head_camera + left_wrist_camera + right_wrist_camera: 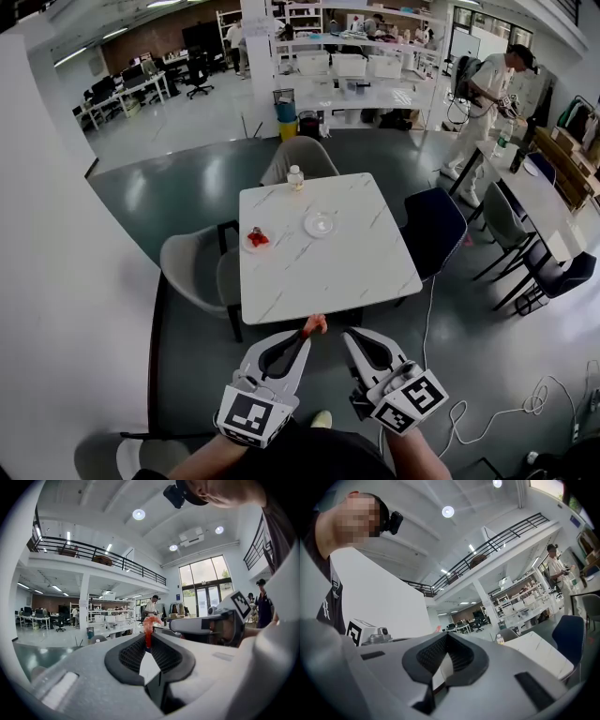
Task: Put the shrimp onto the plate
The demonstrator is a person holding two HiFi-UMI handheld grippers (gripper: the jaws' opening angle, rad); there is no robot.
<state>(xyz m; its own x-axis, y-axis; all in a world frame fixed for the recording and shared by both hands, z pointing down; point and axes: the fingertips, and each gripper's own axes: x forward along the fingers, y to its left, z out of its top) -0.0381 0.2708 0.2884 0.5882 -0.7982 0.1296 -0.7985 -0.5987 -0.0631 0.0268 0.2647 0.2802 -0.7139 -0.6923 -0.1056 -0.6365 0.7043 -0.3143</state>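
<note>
My left gripper (307,335) is shut on an orange-red shrimp (315,323), held just short of the white marble table's (356,272) near edge. In the left gripper view the shrimp (149,624) sticks up from the closed jaw tips (148,641). An empty clear glass plate (319,224) sits near the table's middle. A small white dish (255,241) at the left edge holds something red. My right gripper (349,336) is beside the left one, shut and holding nothing; in the right gripper view its jaws (446,637) are closed.
A water bottle (295,178) stands at the table's far edge. Grey chairs (192,272) sit at the left and far sides, and a dark blue chair (433,230) at the right. A cable (506,412) lies on the floor at right. A person (483,103) stands far right.
</note>
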